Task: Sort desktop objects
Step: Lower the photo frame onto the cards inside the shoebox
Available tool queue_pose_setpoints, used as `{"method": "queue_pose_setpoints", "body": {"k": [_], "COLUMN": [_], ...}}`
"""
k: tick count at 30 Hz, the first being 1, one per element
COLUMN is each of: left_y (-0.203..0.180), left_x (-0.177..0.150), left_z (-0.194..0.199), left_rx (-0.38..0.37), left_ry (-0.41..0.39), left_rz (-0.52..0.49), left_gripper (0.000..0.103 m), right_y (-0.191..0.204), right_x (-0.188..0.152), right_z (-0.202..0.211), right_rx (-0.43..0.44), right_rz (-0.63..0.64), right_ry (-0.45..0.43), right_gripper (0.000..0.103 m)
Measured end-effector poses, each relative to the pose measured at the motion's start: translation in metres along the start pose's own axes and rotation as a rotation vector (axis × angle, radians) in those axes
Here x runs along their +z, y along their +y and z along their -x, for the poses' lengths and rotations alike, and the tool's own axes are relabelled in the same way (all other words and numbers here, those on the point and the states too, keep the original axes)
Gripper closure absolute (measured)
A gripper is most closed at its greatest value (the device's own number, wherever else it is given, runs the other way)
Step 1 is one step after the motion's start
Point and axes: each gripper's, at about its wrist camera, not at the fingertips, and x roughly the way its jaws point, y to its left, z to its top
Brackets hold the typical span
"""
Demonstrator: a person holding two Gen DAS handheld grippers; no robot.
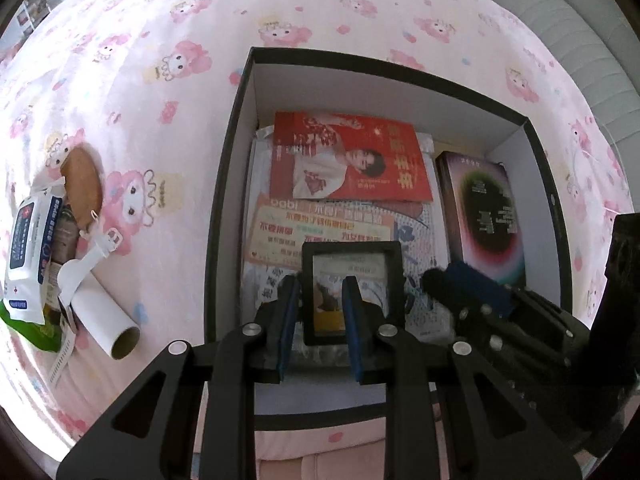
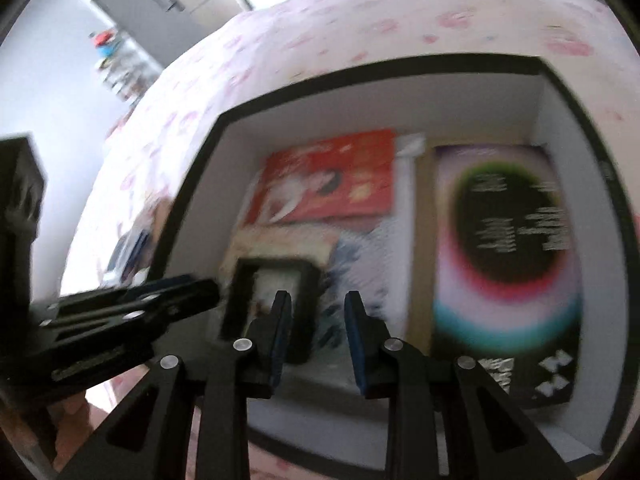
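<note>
Both tongs hang spread over the box [image 1: 224, 184] on the bed — left tongs [image 1: 320, 328], right tongs [image 2: 316, 340]. The picture frame [image 1: 352, 292] lies inside near the box's near edge, long axis pointing toward the far wall.

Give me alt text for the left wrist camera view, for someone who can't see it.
The open left hand-held gripper hovers over a black box on a pink cartoon-print sheet, its fingers either side of a small black photo frame. The box also holds a red magazine and a dark book; a lint roller and wipes lie outside, left.
</note>
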Motion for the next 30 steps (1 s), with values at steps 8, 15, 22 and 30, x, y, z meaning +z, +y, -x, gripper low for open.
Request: {"method": "queue_pose_setpoints", "body": {"k": [8,15,22,30], "left_y": [0.002,0.009,0.009,0.009], "left_x": [-0.007,-0.008,-0.010,-0.013], "left_z": [0.002,0.000,0.011,0.010], "left_rx": [0.011,0.027,0.005,-0.013], "left_ry": [-0.014,-0.018,-0.055,-0.049], "left_rz": [0.005,0.033,0.038,0.034], "left_gripper": [0.081,0.081,0.081,0.080], "right_y": [0.005,0.017,0.009,0.003], "right_x": [-0.002,-0.007,-0.003,0.000], "right_z": [-0.017,-0.022,-0.018,-0.015], "right_rx": [-0.013,0.018,-0.078,-0.167], "right_rz": [0.009,0.059,0.034,0.016], "right_ry": [0.031,0.037,-0.002,-0.039], "right_gripper": [0.079,0.081,0.081,0.081]}}
